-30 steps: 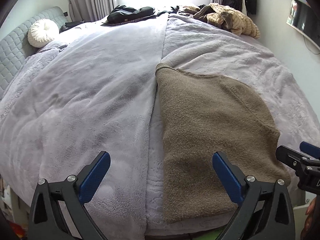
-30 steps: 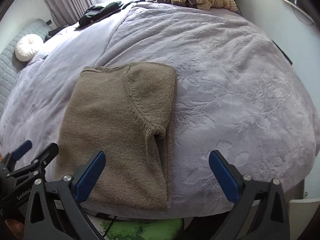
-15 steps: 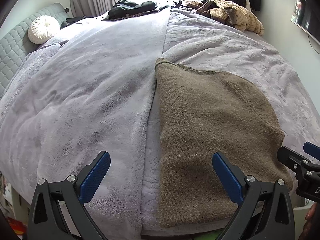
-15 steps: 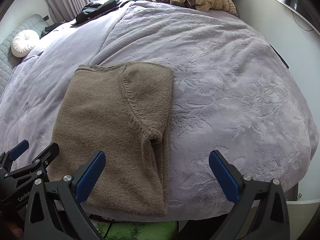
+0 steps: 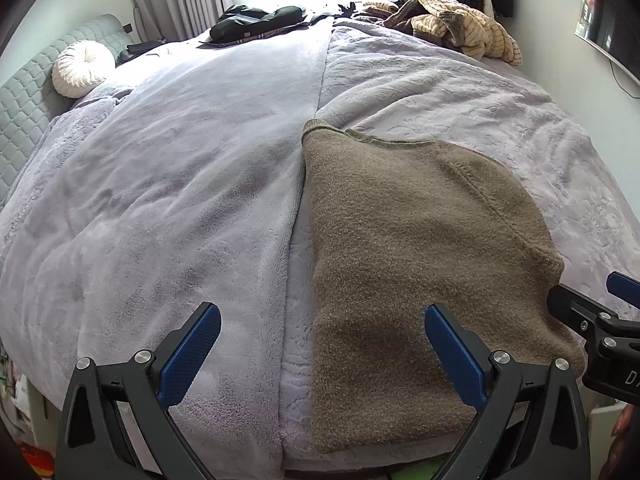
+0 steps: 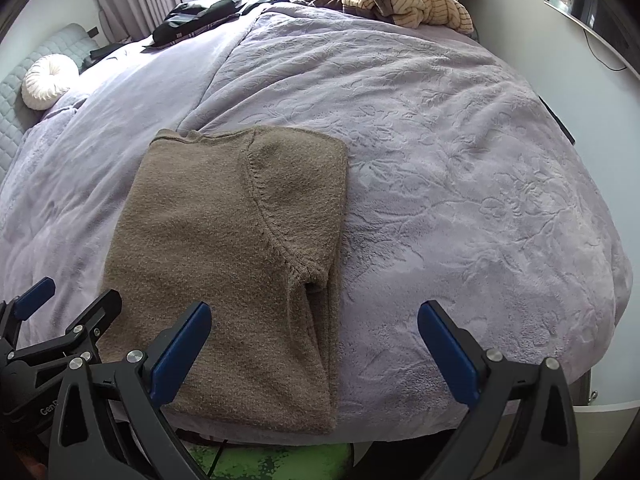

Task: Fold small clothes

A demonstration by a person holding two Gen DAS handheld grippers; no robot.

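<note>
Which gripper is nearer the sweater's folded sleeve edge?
Right. The right gripper straddles the brown sweater on that edge; the left gripper straddles the opposite edge.

right tool cut off.

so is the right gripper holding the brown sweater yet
No, the right gripper hangs with jaws wide open above the brown sweater, gripping nothing.

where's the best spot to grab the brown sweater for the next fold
Probably the near hem of the brown sweater, one corner per gripper, coming in low from the bed's front edge. It lies flat, already folded lengthwise, with that hem at the edge. Both the left gripper and right gripper are open.
</note>
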